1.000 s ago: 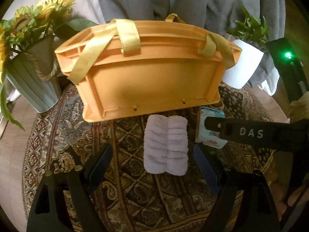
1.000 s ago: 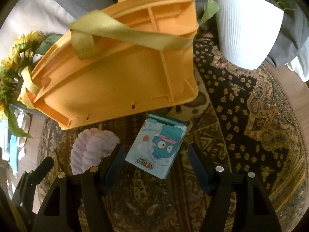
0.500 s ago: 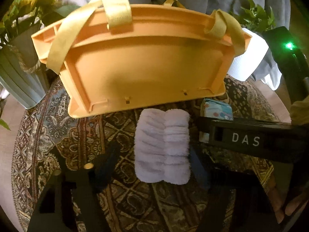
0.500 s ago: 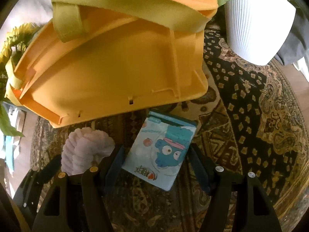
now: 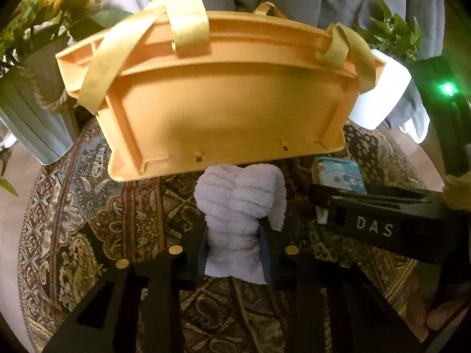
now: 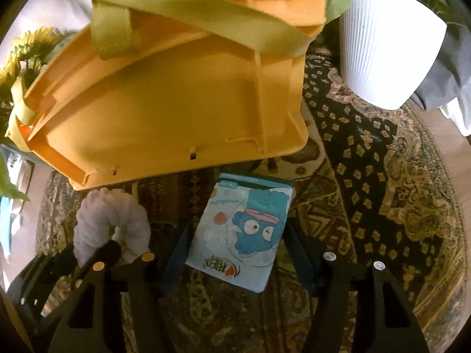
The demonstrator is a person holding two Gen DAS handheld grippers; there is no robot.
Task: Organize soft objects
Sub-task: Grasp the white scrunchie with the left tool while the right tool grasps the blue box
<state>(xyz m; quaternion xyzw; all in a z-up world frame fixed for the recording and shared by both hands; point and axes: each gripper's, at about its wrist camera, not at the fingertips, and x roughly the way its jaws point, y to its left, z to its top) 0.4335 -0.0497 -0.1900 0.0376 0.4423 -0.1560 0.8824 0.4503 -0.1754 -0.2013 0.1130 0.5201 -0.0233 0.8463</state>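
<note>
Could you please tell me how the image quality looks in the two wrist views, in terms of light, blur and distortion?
Left wrist view: warm dim light, strong fisheye bending of the orange basket, green lamp glare at right, slight softness on the white towel. Right wrist view: same curvature, tissue pack fairly sharp, basket strap blurred, dark corners.

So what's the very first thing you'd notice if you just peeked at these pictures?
The big orange basket with yellow straps, filling the top middle of both views. Right below it on the patterned rug, the left gripper squeezes a fluffy white towel. Beside that lies a blue tissue pack with a cartoon face, sitting between the right gripper's closing fingers.
</note>
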